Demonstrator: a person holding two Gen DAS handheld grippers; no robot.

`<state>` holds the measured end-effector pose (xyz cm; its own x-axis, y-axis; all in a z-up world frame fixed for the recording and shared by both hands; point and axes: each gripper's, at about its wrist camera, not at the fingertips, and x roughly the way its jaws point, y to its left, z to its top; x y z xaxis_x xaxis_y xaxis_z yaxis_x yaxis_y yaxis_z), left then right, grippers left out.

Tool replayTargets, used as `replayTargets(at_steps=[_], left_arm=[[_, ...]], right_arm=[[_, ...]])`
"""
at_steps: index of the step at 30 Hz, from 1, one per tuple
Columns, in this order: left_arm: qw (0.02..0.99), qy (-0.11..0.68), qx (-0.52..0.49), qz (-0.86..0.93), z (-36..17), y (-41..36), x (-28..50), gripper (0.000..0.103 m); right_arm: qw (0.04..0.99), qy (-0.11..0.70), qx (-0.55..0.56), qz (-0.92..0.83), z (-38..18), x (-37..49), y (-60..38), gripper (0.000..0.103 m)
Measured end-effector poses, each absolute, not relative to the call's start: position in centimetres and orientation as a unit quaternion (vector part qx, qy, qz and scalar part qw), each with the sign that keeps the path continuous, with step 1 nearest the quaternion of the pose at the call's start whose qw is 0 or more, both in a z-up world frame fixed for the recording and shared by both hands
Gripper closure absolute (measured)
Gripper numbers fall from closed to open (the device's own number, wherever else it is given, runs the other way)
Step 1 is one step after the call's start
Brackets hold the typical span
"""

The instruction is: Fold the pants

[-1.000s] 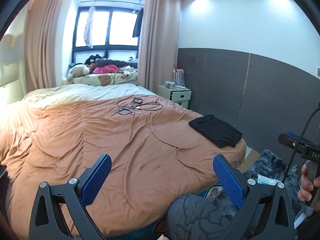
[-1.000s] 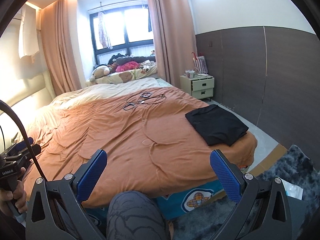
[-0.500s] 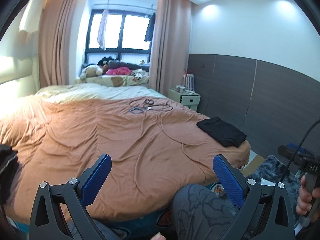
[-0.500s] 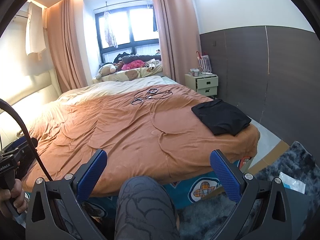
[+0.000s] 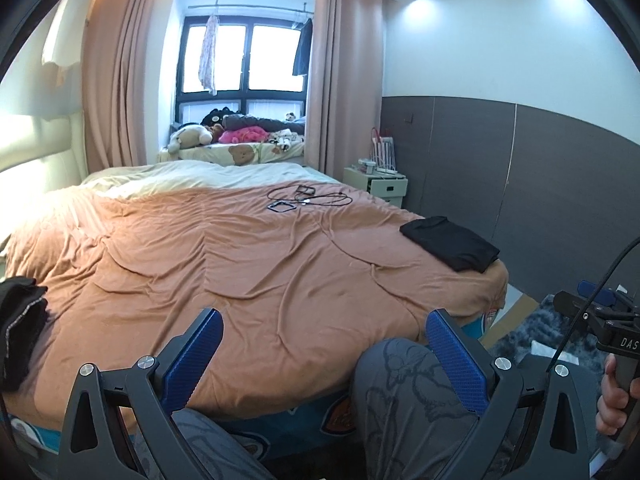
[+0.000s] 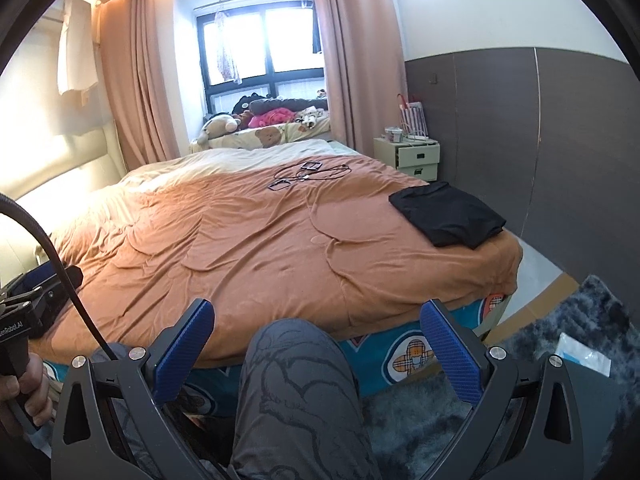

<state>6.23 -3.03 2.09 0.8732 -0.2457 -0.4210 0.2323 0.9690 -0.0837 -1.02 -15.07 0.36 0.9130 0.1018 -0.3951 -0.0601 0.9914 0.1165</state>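
Folded black pants (image 5: pixel 450 243) lie on the right front corner of the orange bed (image 5: pixel 240 264); they also show in the right wrist view (image 6: pixel 448 220). A pile of dark clothes (image 5: pixel 18 328) sits at the bed's left edge in the left wrist view. My left gripper (image 5: pixel 324 354) is open and empty, held off the bed's foot above my knees. My right gripper (image 6: pixel 316 346) is open and empty, also off the foot of the bed. Each gripper shows in the other's view: the right one (image 5: pixel 600 320), the left one (image 6: pixel 28 304).
Black cables and small devices (image 5: pixel 308 199) lie on the far part of the bed. A nightstand (image 6: pixel 416 156) stands by the dark wall panel. Stuffed toys (image 5: pixel 192 138) fill the window ledge. A shaggy grey rug (image 6: pixel 560 340) with a plastic packet (image 6: pixel 584 354) covers the floor at right.
Both grippers have pulled back and turned left, so the bed looks farther off. The dark clothes pile has come into the left wrist view. Both grippers stay open.
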Motion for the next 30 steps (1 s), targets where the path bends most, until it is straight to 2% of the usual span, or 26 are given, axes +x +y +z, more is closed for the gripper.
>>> replayTargets(at_steps=[30], left_arm=[[0.973,0.201,-0.015,-0.116,3.0,-1.9,4.7,0.001]], right_arm=[[0.975,0.214,0.049,0.03,0.2,-1.0,-15.0,0.0]])
